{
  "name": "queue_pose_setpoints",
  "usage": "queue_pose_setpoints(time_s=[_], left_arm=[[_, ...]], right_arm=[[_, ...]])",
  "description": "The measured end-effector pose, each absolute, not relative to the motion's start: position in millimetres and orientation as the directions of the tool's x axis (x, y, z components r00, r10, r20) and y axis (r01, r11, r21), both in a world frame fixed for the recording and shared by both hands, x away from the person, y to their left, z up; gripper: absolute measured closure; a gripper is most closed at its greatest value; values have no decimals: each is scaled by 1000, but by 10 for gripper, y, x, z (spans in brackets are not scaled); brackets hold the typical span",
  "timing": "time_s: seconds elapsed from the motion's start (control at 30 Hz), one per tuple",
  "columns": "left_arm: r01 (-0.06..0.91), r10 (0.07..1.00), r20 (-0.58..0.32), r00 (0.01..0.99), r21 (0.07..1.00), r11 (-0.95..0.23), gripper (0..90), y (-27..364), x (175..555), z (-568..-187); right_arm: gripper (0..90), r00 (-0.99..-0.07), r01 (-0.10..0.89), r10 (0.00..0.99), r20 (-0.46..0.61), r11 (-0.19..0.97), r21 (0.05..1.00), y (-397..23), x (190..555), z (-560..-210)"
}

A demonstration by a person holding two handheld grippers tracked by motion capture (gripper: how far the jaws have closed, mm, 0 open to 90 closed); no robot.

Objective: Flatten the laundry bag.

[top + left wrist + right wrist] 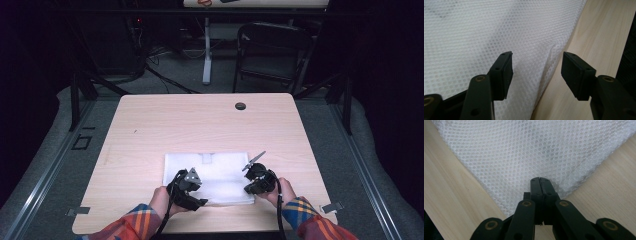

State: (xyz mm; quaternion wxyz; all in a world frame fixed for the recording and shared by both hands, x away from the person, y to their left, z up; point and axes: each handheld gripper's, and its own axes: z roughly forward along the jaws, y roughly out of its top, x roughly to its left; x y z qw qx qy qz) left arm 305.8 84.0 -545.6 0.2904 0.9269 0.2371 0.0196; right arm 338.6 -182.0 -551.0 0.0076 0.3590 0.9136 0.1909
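Left gripper (536, 71), held in the person's left hand, hovers with its jaws parted about halfway, straddling the near edge of a white mesh cloth (215, 175) without pressing on it. Right gripper (540, 186) has its jaws fully together, apparently pinching the cloth's near right corner. The cloth lies flat as a rectangle on the near half of the table (150, 130), between the two hands.

To do this step well, the left jaws likely need to sink a little so that one pad slides under the raised edge and the other stays above, then close firmly. The right grip should stay steady so the fabric does not skew.

Pale wood grain, smooth and matte, makes up the tabletop. The cloth is thin, soft netting with a fine honeycomb weave, slightly see-through, and it puckers at the edge (552, 50) between the left jaws. Smallest are the black, blocky pads (505, 72), flat-faced with a rubbery look.
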Motion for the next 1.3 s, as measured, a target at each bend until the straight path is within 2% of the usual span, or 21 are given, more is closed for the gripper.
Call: queue_pose_setpoints(time_s=[0.13, 0.27, 0.47, 0.57, 0.77, 1.03, 1.23, 1.27, 1.3], left_arm=[[420, 439, -99, 893, 531, -736, 527, 734, 3063, -5533], [405, 428, -79, 900, 510, -759, 582, 667, 3061, -5584], [387, 423, -47, 905, 505, -771, 681, 665, 3061, -5590], [373, 421, -21, 907, 504, -779, 765, 664, 3058, -5590], [368, 421, -12, 907, 508, -779, 848, 671, 3084, -5595], [390, 432, -40, 901, 512, -766, 867, 684, 3114, -5585], [397, 438, -50, 898, 524, -754, 867, 705, 3138, -5553], [397, 439, -50, 897, 527, -751, 867, 707, 3139, -5549], [396, 440, -49, 897, 529, -750, 867, 708, 3141, -5545]], right_arm=[[900, -736, 659, 665, 124, 663, 356, -1818, 3385, -5514], [900, -738, 658, 664, 122, 668, 348, -1821, 3387, -5508], [900, -739, 657, 662, 126, 668, 350, -1827, 3393, -5510], [900, -734, 662, 667, 129, 660, 355, -1827, 3388, -5513], [896, -739, 653, 660, 133, 653, 385, -1828, 3372, -5475], [900, -751, 623, 650, 114, 641, 448, -1845, 3269, -5303], [900, -789, 576, 607, 100, 673, 464, -1764, 3178, -5250], [893, -794, 570, 600, 100, 677, 465, -1747, 3163, -5247], [814, -797, 567, 596, 102, 677, 469, -1725, 3147, -5248]])
